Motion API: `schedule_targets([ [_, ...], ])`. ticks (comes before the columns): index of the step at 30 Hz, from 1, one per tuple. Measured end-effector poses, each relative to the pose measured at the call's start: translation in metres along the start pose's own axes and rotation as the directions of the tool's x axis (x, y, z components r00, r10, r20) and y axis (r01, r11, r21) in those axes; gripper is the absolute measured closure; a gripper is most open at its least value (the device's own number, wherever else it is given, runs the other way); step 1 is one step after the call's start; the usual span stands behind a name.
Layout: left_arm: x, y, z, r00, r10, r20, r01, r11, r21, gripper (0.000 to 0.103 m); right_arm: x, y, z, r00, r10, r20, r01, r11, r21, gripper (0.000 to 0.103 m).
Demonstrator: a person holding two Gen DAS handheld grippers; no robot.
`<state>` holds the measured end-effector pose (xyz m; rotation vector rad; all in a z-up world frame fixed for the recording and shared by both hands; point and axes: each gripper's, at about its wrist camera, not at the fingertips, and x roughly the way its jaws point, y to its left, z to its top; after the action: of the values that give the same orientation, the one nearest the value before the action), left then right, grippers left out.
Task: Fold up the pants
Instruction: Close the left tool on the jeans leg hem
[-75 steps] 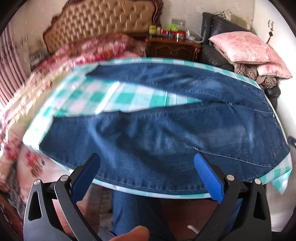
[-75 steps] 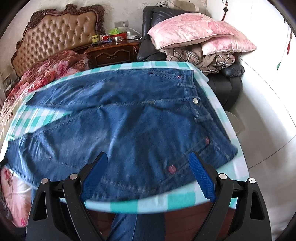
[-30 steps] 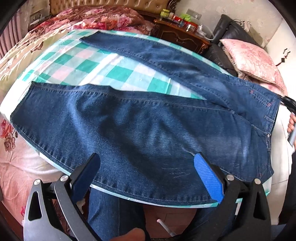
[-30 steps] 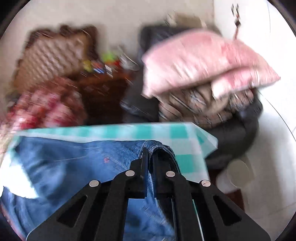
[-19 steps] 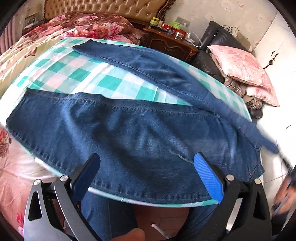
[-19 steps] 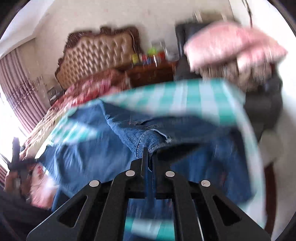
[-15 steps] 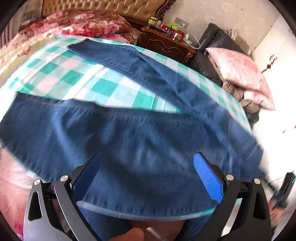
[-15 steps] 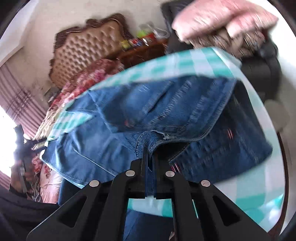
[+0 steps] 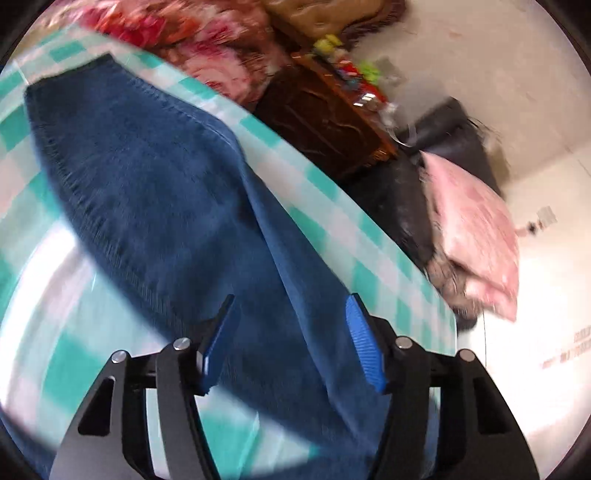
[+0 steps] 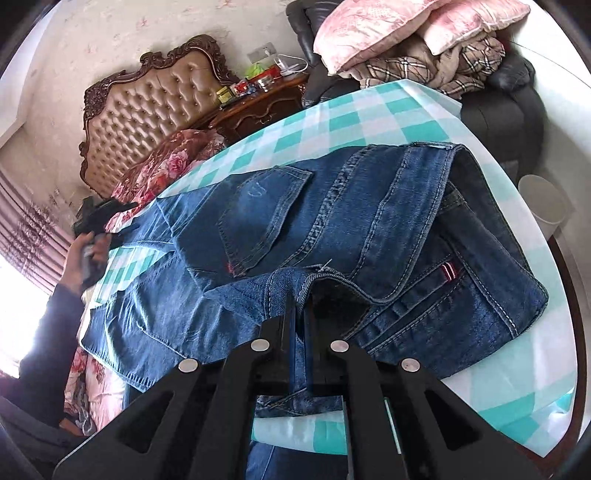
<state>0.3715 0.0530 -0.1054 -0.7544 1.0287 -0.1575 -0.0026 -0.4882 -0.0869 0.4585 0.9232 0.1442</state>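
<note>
The blue jeans lie on a table with a teal and white checked cloth. My right gripper is shut on the jeans' waistband edge, which is pulled over so the seat with a back pocket faces up and lies on the other half. In the left wrist view one leg of the jeans stretches away, its hem at the far left. My left gripper is open with blue pads, just above that leg, holding nothing. It also shows far left in the right wrist view.
A tufted headboard and a floral bedspread are behind the table. A dark wooden nightstand with small items stands beside a black chair piled with pink pillows. A white bin stands on the floor at right.
My right gripper has carried the waistband over toward the near side, folding the seat onto the other half. My left gripper has swung to the far leg and narrowed a little.
</note>
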Motion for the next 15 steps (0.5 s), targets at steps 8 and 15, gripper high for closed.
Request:
schedule_targets([
  [8,0.069,0.021,0.064,0.998,-0.005,-0.067,-0.006,0.987,-0.161,0.066,0.005,-0.004,0.012,1.0,-0.019,-0.012,0.019,1.0,-0.001,0.098],
  [15,-0.004,-0.008,0.061,0.996,-0.093,0.005,0.093,0.991,-0.095,0.102,-0.023,-0.011,0.046,0.996,-0.062,0.064,0.063,0.998,-0.017,0.098],
])
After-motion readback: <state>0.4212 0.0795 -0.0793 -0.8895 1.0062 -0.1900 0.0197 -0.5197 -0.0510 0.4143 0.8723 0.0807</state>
